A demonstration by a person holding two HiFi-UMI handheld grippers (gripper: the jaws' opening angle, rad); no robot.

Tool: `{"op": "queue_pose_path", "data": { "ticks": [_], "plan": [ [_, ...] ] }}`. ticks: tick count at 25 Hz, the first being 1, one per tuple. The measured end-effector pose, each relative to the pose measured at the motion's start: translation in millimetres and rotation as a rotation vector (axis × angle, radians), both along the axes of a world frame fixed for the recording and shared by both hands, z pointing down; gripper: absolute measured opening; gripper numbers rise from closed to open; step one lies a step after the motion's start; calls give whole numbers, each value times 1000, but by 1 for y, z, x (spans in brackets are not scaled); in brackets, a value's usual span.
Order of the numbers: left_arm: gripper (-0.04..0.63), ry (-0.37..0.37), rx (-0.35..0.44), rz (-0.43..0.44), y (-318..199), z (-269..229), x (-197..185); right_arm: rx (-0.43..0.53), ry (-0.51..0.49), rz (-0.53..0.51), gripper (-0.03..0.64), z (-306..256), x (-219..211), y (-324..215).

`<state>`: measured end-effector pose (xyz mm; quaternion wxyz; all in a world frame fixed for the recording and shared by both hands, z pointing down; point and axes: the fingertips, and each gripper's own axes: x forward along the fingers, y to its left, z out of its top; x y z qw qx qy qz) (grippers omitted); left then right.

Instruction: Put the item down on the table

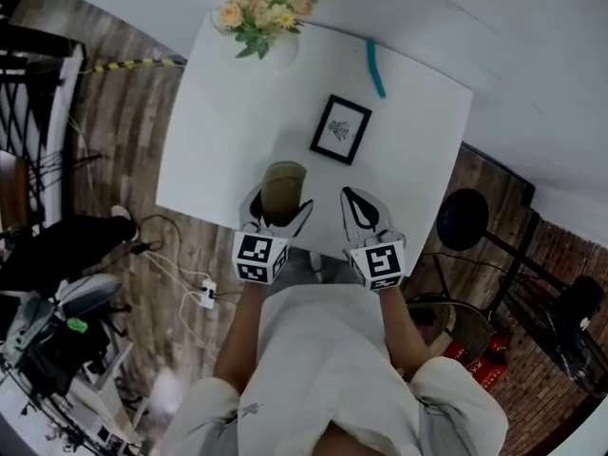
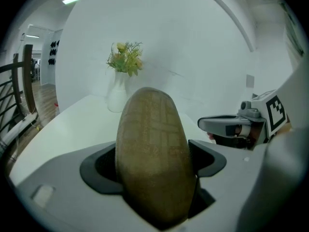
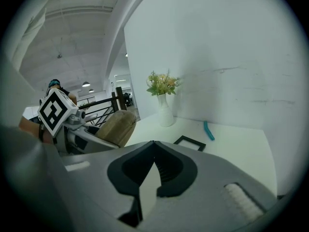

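Note:
A tan, oval woven item point(image 1: 283, 188) stands upright between the jaws of my left gripper point(image 1: 276, 218), which is shut on it over the near edge of the white table point(image 1: 218, 150). In the left gripper view the item point(image 2: 152, 149) fills the space between both dark pads. I cannot tell whether its bottom touches the table. My right gripper point(image 1: 359, 213) hovers just to the right, jaws shut with nothing in them. Its tips meet in the right gripper view point(image 3: 153, 146), where the item point(image 3: 116, 127) shows at the left.
A small black picture frame point(image 1: 340, 129) lies flat mid-table. A white vase of yellow flowers point(image 1: 269, 17) stands at the far left corner, against the wall. A teal stick point(image 1: 376, 66) lies at the far edge. Cables and a power strip point(image 1: 204, 295) lie on the wooden floor.

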<state>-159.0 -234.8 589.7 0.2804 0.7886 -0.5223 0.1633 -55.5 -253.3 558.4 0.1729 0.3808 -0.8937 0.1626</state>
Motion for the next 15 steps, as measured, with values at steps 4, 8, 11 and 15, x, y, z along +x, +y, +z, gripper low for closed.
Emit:
{"op": "queue_pose_path", "data": {
  "ticks": [4,8,11,15],
  "plan": [
    [434,0,-25,26,-1,11,5,-18,22,19,3,10,3,5],
    [435,-2,-52,46,-1,23,11,-36,32,37,3,20,6,9],
    [436,-5,-70,58,-3,33,15,-53,38,49,3,28,8,11],
    [435,-8,-88,73,-3,45,22,-76,47,64,3,38,12,16]
  ]
}}
